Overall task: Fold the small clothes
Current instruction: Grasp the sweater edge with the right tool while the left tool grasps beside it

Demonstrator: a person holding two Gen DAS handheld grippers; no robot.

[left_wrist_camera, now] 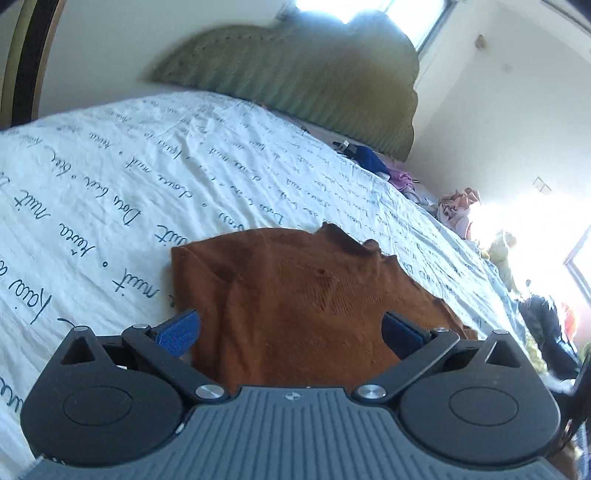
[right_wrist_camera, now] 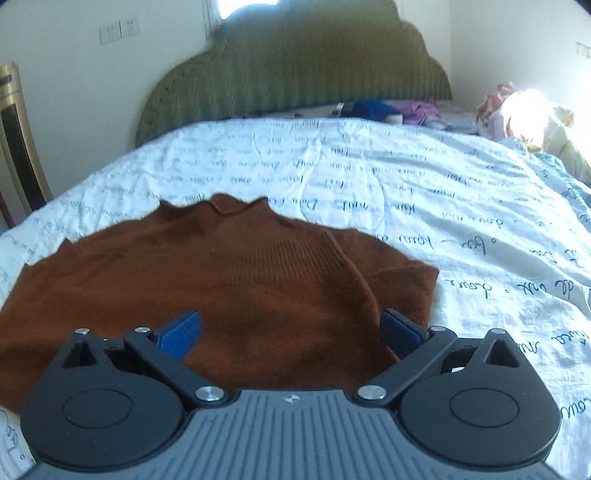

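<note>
A brown knitted sweater (right_wrist_camera: 236, 288) lies on a bed, spread over a white sheet (right_wrist_camera: 406, 192) printed with lines of dark handwriting. I take the sweater as my mark for everything else.

Off to its left, by the wall, stands a tall gold-and-black column (right_wrist_camera: 16, 140), and above that are white wall sockets (right_wrist_camera: 120, 30). The left gripper (left_wrist_camera: 290, 328) hovers low over the sweater's left part, its blue pads (left_wrist_camera: 179, 330) spread wide with only knit between them, holding nothing. In its view the sweater (left_wrist_camera: 295, 306) has its left edge lying just beside the left pad, and the far edge is rumpled up into small peaks. I cannot tell whether the pads touch the cloth.

The right gripper (right_wrist_camera: 290, 328) sits over the near edge of the sweater, jaws likewise wide apart and empty. Between its pads (right_wrist_camera: 183, 332) a fold of knit runs toward the right, where a ribbed part lies doubled over the body. The sweater's far edge, with its collar, points toward the headboard.

Beyond the sweater rises a scalloped green headboard (right_wrist_camera: 295, 70), with a bright window above it. Beyond and to the right of the sweater, at the foot of that headboard, lie a dark blue garment (right_wrist_camera: 371, 107) and a purple one (right_wrist_camera: 417, 110). Farther right still, a heap of pale clothes (right_wrist_camera: 524, 110) sits in strong sunlight, too washed out to make out.
</note>
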